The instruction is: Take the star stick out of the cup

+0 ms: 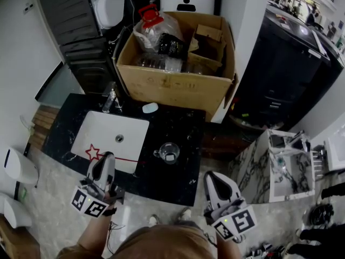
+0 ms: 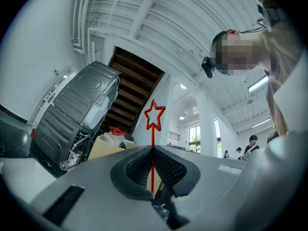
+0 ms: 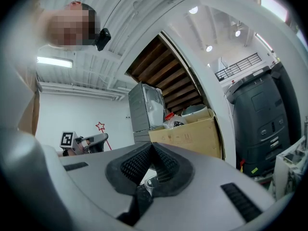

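A cardboard box (image 1: 172,88) full of clutter stands behind the black counter (image 1: 183,182) with its white sink (image 1: 97,131).

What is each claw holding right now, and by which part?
The left claw grips the red star stick by its thin shaft, a little below the star. The right claw is shut on nothing.

Red star stick (image 2: 153,135): thin stem, outline star, clamped in left gripper (image 1: 107,156). Clear handled cup (image 1: 168,152): upright, middle of black counter (image 1: 180,125).

No legible text; only unreadable printed marks on the cardboard box (image 3: 187,138)
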### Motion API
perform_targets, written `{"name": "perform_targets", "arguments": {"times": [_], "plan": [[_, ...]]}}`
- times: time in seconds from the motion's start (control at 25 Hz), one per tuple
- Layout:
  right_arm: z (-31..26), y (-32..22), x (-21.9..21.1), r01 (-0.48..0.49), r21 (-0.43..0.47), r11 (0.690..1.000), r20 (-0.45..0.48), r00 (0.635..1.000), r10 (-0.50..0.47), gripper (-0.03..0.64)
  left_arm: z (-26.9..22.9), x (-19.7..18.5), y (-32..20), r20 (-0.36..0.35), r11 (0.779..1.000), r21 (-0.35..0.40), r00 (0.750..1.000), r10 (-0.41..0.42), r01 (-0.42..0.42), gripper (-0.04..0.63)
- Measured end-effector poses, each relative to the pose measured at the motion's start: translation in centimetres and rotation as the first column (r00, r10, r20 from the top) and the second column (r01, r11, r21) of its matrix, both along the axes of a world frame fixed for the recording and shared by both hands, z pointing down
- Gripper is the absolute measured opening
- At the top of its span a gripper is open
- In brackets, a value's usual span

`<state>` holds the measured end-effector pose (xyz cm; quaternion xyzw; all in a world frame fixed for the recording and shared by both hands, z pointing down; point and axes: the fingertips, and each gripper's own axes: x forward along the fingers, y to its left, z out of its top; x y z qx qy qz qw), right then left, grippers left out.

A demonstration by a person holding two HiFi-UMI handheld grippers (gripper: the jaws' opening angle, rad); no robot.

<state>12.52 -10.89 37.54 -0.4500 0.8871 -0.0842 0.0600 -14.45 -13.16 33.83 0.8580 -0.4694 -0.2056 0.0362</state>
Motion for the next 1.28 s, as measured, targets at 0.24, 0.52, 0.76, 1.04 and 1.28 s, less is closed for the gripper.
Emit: {"name": "perform_targets", "arguments": {"times": [0.24, 0.52, 0.76, 1.04, 1.28], "plan": [[0.0, 0.1, -0.8, 0.016, -0.002, 1.0, 0.0, 1.0, -0.016, -0.002, -0.1, -0.9, 1.2, 0.008, 1.0, 0.002, 1.0, -0.018, 0.018, 0.007], [-0.1, 0.1, -2.0, 0.036, -0.001, 0.999, -0.005, 0.999, -0.036, -0.002, -0.7, -2.4, 2.6, 0.02, 0.999, 0.009, 0.999, -0.037, 0.036, 0.006], [-0.3, 0.2, -1.9, 0.032, 0.002, 0.999, -0.01, 0.999, -0.032, -0.002, -1.3, -2.9, 3.8, 0.031, 0.999, 0.02, 0.999, -0.037, 0.037, 0.006], [-0.7, 0.6, -1.7, 0.024, 0.008, 1.0, -0.013, 1.0, -0.024, -0.002, -1.5, -3.7, 5.5, 0.026, 0.998, 0.014, 0.998, -0.058, 0.057, 0.006], [-0.5, 0.9, -1.3, 0.009, 0.0, 1.0, -0.021, 1.0, -0.009, -0.002, -0.9, -4.1, 7.3, 0.012, 0.998, -0.006, 0.998, -0.069, 0.069, 0.006]]}}
